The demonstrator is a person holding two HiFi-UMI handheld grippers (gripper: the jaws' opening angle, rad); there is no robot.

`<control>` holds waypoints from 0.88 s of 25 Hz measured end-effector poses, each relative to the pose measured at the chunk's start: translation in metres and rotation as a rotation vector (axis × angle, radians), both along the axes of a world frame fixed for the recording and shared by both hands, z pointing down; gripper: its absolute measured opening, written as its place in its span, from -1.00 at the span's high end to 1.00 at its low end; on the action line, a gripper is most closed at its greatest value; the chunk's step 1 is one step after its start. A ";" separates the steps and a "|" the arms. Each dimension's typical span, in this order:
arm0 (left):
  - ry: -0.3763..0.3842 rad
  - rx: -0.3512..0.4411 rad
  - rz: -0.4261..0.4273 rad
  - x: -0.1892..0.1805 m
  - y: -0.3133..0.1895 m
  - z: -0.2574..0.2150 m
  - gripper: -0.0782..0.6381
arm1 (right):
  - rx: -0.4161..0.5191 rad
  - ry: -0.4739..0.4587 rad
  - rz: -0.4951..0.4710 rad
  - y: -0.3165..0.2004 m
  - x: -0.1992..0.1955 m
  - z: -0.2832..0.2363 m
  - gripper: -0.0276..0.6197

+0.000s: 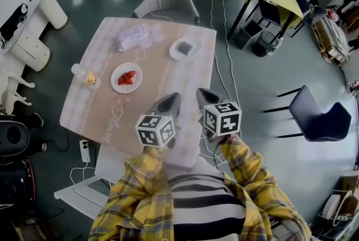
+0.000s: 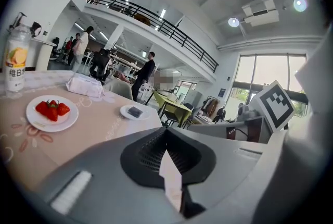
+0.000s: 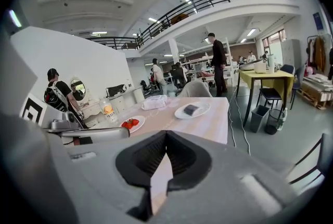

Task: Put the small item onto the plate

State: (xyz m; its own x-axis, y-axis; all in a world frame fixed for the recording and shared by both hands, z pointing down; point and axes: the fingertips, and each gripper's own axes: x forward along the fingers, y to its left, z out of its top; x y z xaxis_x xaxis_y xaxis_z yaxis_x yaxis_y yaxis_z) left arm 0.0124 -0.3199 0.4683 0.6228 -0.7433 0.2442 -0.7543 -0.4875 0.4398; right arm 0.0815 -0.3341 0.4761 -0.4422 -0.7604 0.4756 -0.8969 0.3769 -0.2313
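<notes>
Jaws pressed together and empty on left gripper (image 1: 171, 97) and right gripper (image 1: 201, 92), over the pink checked surface's (image 1: 101, 105) near edge. Small dark block (image 1: 184, 48) sits on the far round white plate (image 1: 196, 42).

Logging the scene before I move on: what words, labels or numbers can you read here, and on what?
"维B": label of the drink bottle; the smaller print on it is unreadable.
"Flower" (likely): cursive script on the tablecloth; the other script there is too blurred to read.
Wipes pack: print too blurred to read.
Cubes on the left gripper and right gripper: square marker patterns only, no words.
</notes>
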 end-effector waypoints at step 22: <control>0.000 -0.012 0.019 -0.014 0.064 0.020 0.78 | -0.038 -0.039 0.018 0.080 -0.004 0.023 0.91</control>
State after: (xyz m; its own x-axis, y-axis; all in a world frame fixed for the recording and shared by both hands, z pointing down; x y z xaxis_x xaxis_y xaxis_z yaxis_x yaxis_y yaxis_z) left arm -0.0018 -0.2561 0.4881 0.6371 -0.7281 0.2528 -0.7447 -0.4968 0.4457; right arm 0.0771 -0.2538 0.4992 -0.4476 -0.7499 0.4872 -0.8934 0.3515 -0.2798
